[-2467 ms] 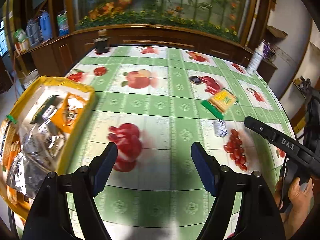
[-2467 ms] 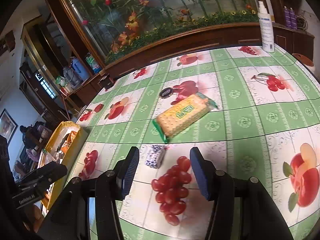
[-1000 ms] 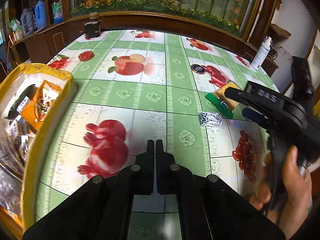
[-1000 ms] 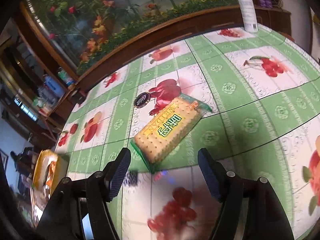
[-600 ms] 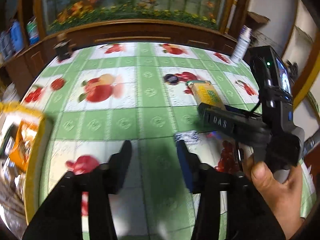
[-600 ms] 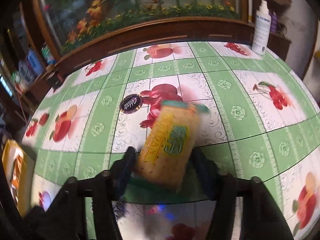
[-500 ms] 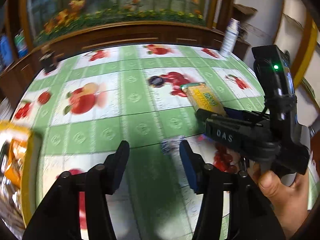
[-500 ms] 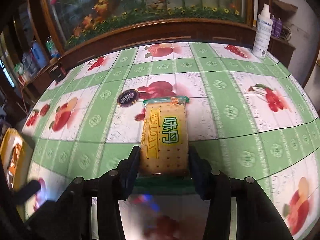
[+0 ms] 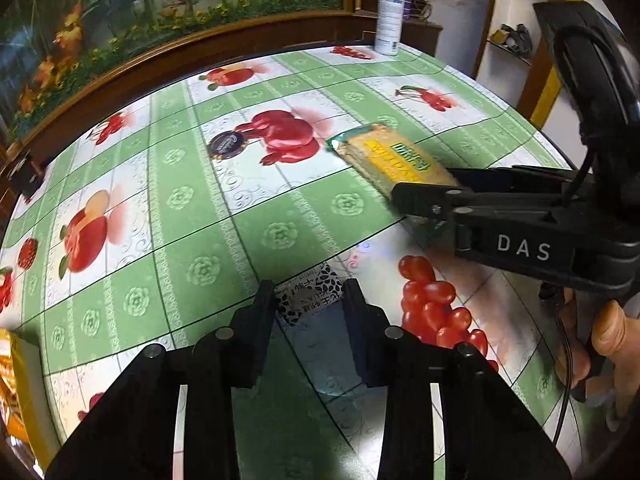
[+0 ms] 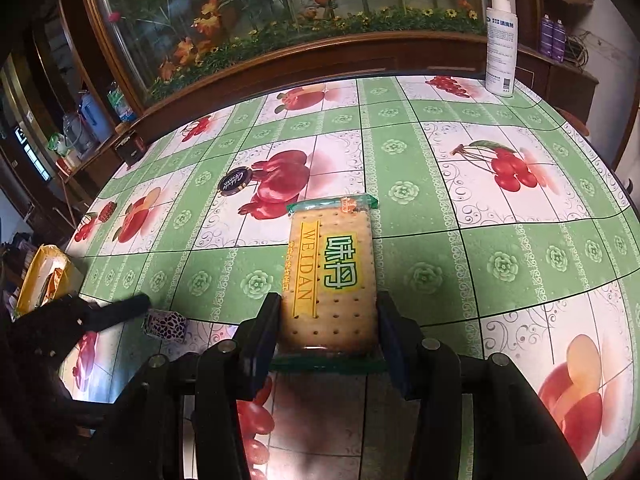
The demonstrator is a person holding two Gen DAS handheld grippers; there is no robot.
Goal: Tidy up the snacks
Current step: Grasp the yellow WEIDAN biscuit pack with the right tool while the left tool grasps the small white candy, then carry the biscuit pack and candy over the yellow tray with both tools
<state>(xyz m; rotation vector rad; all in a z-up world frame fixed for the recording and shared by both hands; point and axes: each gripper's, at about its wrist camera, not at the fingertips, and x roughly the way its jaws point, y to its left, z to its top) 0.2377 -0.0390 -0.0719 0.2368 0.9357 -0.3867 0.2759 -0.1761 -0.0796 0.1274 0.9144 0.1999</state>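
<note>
A yellow cracker pack (image 10: 332, 264) with green ends lies flat on the fruit-print tablecloth. My right gripper (image 10: 328, 320) is shut on its near end, a pad against each long side. The pack (image 9: 384, 156) also shows in the left wrist view, gripped by the right gripper (image 9: 404, 194), which a hand holds. A small black-and-white patterned packet (image 9: 310, 300) lies between the fingers of my left gripper (image 9: 310, 306). Its jaws are closing, and both pads touch the packet's ends. The right wrist view has this packet (image 10: 165, 324) at the left gripper's tip (image 10: 128, 306).
A yellow basket (image 10: 36, 276) of snacks sits at the table's left edge. A dark round sweet (image 10: 236, 180) lies beyond the crackers. A white spray bottle (image 10: 500, 40) stands at the far right edge and a small dark box (image 10: 130, 146) at the far left.
My left gripper opened, swung right to the small patterned packet and closed around it. My right gripper moved over the cracker pack, lined up with it and closed on it.
</note>
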